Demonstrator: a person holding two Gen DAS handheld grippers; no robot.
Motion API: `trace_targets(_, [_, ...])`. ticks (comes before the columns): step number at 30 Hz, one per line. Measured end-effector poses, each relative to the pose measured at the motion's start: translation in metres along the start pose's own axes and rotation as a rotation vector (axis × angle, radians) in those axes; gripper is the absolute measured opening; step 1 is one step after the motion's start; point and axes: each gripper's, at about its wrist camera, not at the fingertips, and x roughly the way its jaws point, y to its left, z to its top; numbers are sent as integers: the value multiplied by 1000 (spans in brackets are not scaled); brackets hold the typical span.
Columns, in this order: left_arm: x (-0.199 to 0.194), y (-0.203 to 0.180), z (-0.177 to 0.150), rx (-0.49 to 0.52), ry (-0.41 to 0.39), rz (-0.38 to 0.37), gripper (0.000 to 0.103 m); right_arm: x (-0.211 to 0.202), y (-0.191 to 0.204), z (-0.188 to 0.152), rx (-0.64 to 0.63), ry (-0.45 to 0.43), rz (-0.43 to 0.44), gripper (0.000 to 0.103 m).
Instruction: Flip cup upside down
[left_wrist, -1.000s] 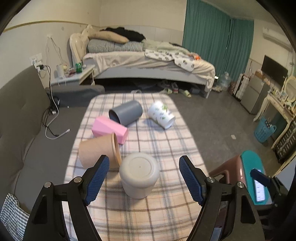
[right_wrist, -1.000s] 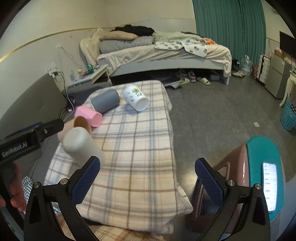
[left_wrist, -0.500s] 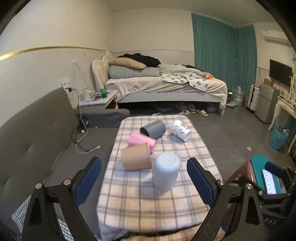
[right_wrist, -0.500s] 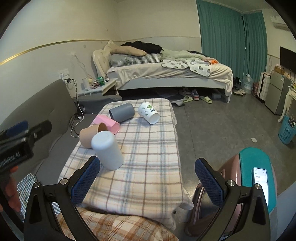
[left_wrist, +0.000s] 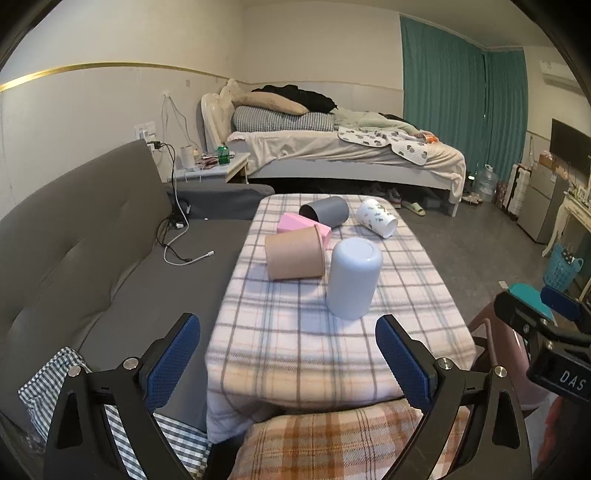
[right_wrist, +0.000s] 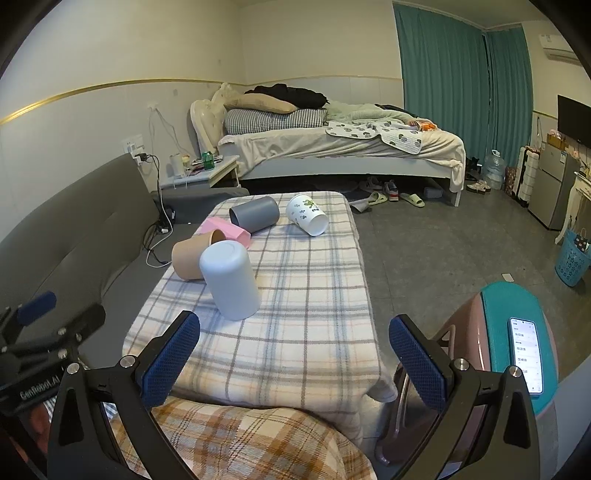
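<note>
Bedroom table (left_wrist: 332, 354): your pale cup (left_wrist: 354, 277) stands inverted beside the tan cup (left_wrist: 294, 256), both grippers (left_wrist: 288, 354) (right_wrist: 294, 355) spread and empty, so next you likely tackle another lying cup.

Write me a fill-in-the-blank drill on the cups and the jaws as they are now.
1. The pale blue cup stands with its base facing ____.
2. The tan cup lies on its ____.
3. The left gripper has its jaws ____.
4. The number of cups lying on the plaid cloth is ____.

Missing words: up; side; open; four
</note>
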Motion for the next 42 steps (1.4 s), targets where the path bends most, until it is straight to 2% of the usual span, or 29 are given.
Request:
trace_targets(8, [-1,6,-4,-32,1,6,99,1,4,-2,-6,8,2,103])
trace_targets(42, [-2,5,-5,-26,0,7,99,1,5,-3,-18,22,3,103])
